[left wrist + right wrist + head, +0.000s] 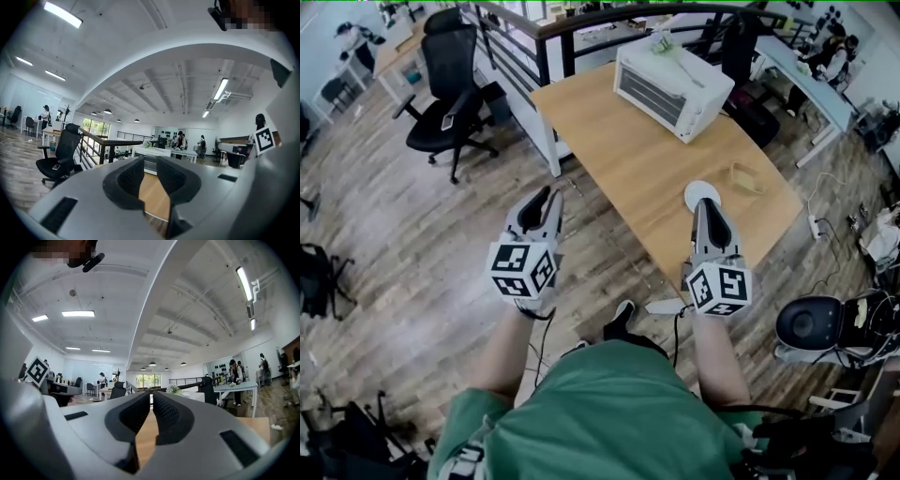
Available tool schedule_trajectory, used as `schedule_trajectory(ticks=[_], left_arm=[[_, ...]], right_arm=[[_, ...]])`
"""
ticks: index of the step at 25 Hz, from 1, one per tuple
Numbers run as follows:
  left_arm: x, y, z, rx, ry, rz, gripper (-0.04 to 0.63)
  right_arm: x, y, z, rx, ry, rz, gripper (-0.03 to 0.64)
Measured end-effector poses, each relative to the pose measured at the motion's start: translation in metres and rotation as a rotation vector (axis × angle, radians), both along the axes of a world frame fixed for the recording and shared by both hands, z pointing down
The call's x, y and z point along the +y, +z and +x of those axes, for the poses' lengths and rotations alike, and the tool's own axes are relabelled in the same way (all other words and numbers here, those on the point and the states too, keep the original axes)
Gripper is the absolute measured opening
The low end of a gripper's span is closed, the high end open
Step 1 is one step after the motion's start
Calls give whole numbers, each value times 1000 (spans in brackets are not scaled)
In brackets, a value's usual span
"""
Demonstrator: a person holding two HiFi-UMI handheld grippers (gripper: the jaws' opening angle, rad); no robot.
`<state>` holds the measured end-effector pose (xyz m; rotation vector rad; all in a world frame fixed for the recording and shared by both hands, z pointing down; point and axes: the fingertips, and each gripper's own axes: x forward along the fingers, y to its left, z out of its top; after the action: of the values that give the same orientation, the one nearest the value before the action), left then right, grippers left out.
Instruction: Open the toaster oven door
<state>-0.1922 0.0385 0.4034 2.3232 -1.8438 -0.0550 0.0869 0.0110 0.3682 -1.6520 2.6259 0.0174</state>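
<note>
left gripper (550,194) level, beside table (628,155) | right gripper (703,204) level, over table

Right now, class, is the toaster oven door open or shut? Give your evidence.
Shut. In the head view the toaster oven door lies flat against the oven's front; nothing is swung down over the table.

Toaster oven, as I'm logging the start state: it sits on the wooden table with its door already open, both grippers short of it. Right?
No. In the head view the toaster oven has its door closed, not open. The rest holds: it sits on the wooden table, the left gripper and right gripper both short of it.
</note>
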Motion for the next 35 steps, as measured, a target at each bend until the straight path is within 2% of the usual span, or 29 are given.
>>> schedule_trajectory(ticks=[7, 14, 20, 30, 32, 35], left_arm=[[-72, -3, 39, -5, 7, -22, 94], [-120, -9, 74, -27, 10, -30, 94], [-160, 2, 95, -4, 26, -66, 94], [-260, 25, 112, 127, 110, -188, 94], [-285, 32, 117, 173, 138, -218, 99], [-324, 46, 121, 275, 188, -287, 160]], right_arm=[[-75, 5, 37, -49, -3, -24, 31], [-125, 8, 71, -89, -10, -24, 31], [-150, 16, 93, -96, 3, -30, 31], [-205, 17, 115, -72, 92, -63, 31], [-217, 18, 121, -68, 129, -72, 31], [-234, 22, 124, -61, 187, -86, 31]])
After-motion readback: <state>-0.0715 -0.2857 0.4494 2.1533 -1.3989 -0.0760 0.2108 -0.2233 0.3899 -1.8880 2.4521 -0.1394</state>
